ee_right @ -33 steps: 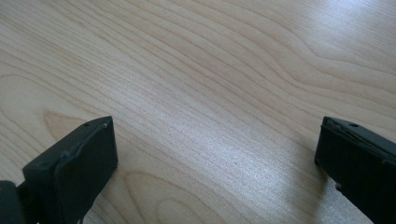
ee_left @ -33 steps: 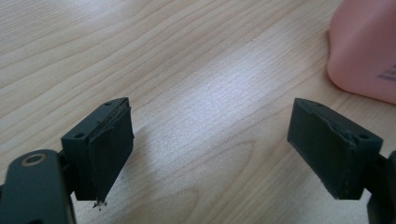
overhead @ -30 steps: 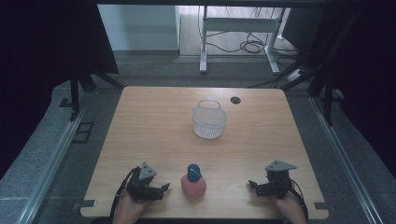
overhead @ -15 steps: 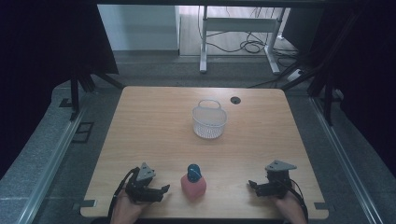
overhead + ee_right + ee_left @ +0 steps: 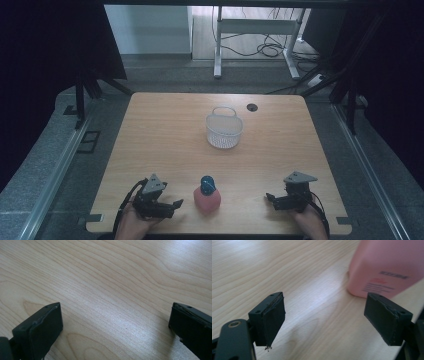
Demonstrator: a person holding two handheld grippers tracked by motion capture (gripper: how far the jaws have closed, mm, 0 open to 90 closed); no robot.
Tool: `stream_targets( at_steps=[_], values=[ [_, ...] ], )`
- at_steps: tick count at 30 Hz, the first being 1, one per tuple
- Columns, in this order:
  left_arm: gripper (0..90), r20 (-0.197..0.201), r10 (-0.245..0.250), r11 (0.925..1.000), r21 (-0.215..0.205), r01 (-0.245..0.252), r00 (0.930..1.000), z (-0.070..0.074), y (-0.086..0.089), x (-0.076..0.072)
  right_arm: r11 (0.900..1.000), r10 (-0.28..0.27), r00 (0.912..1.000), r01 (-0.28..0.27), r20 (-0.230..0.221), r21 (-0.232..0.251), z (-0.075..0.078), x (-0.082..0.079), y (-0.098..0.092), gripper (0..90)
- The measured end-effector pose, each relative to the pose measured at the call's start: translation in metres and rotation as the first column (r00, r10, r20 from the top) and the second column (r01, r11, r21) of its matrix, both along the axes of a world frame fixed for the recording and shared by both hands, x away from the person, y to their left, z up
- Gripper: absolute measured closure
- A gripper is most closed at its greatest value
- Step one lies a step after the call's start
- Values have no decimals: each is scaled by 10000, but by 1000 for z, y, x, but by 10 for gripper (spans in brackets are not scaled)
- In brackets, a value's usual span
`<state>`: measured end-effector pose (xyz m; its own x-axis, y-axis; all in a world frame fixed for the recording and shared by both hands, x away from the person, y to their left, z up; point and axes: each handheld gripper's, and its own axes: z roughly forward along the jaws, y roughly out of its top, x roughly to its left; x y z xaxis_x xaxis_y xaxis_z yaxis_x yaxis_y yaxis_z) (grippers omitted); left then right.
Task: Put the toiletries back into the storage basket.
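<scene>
Wooden table point(image 5: 165, 145): light grain, rounded corners, a small dark round opening point(image 5: 252, 107) near its far edge. White mesh basket point(image 5: 224, 131): stands upright on the far half of the table, handle raised, well apart from everything else. Pink bottle point(image 5: 207, 200): stands upright near the table's near edge, between the two grippers, topped by a blue cap point(image 5: 207, 184); in the left gripper view its pink body point(image 5: 387, 267) with dark and red print rises at upper right, just beyond the right-hand jaw and not between the jaws. Left gripper point(image 5: 172, 205): held in the person's left hand point(image 5: 131, 225) at the near edge, pointing toward the bottle and just beside it, not touching; jaws spread wide with bare wood between them point(image 5: 324, 320). Right gripper point(image 5: 270, 198): held in the person's right hand point(image 5: 311, 224) at the near right, well apart from the bottle, pointing toward it; jaws spread wide over bare wood point(image 5: 115, 322), nothing between them.
</scene>
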<state>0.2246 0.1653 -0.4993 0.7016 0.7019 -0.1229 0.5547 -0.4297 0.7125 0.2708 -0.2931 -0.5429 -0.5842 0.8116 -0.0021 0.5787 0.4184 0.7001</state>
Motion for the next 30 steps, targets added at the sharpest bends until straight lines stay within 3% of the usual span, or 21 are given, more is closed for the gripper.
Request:
stream_targets(
  at_steps=[20,30],
  values=[
    [187,458,-1278,9899,-552,1302,9907,32,-20,-7,10000,-10,10000,10,6,2,0,0,0,0],
    [201,776,-1705,9833,-517,1747,9823,44,-36,-2,10000,-11,10000,11,5,4,0,0,0,0]
  ],
)
